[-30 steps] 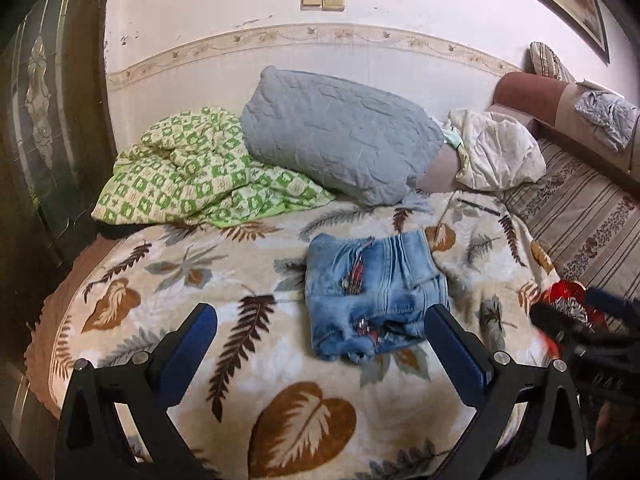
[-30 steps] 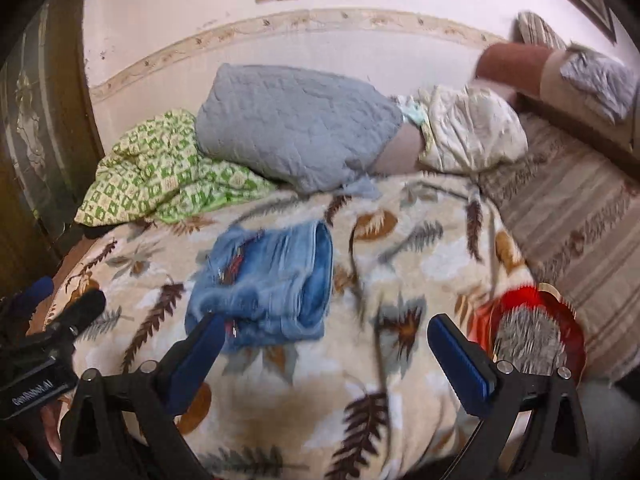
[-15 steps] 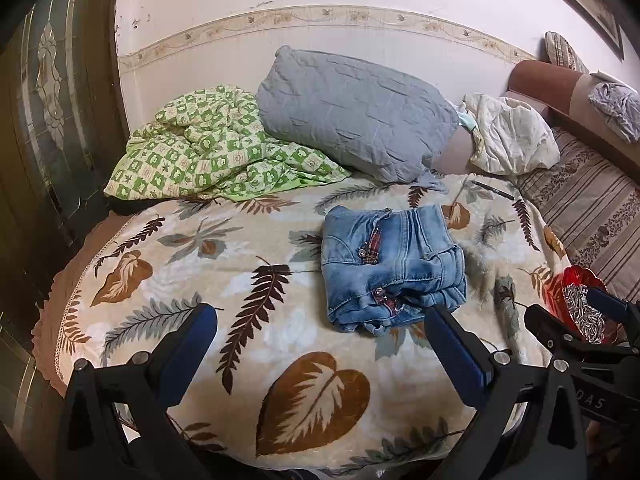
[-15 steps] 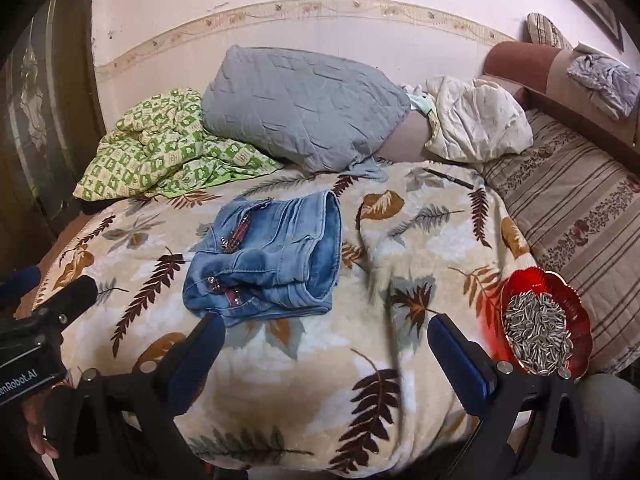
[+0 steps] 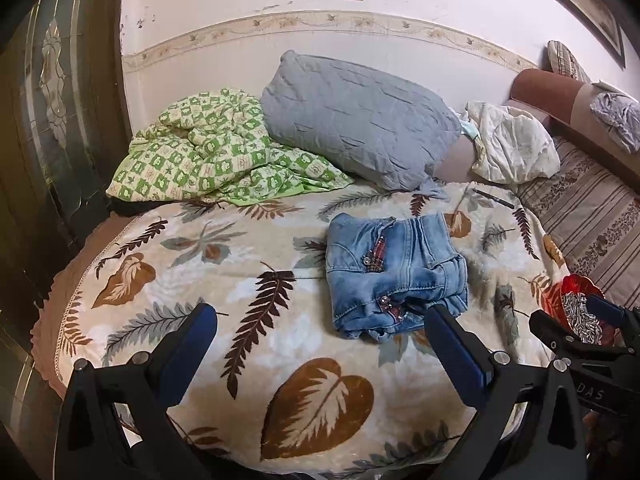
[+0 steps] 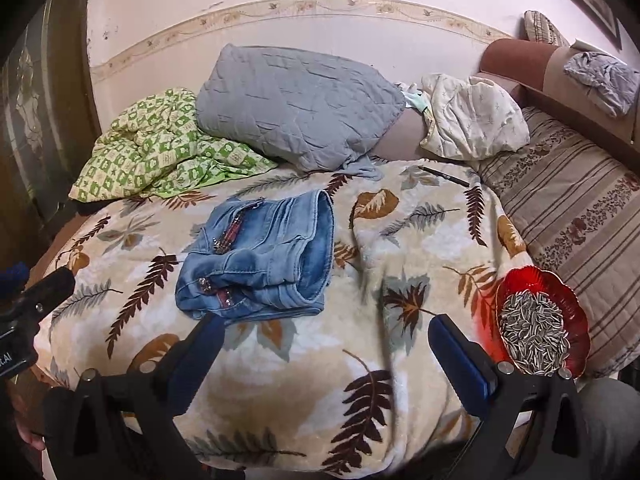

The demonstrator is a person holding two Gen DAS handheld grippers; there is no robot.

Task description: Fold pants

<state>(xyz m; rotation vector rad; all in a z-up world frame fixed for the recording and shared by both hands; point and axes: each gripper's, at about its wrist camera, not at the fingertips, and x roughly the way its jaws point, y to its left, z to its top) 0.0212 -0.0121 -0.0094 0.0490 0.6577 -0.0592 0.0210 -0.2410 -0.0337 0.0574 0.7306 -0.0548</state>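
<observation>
The left gripper (image 5: 320,340) stood wide open and empty, its blue pads spread above the leaf-print blanket (image 5: 256,272), and the right gripper (image 6: 326,350) was spread just as wide with nothing between its fingers. Both hung clear of the cloth at the near edge of the bed, pointing forward and slightly down.

Beyond them the pants (image 5: 394,272), pale blue denim, lay on the blanket as a compact, roughly square bundle, apart from either tool. The layers were stacked with the pocket studs and zip showing (the near edge looked a little loose and uneven). The folding itself appeared done; at most a tidying press or squaring of that edge seemed left.

Further out, a red dish of sunflower seeds (image 6: 540,324) sat at the blanket's right edge, near the right gripper, while a grey pillow (image 5: 356,120) and a green checked quilt (image 5: 208,152) rested against the wall.
</observation>
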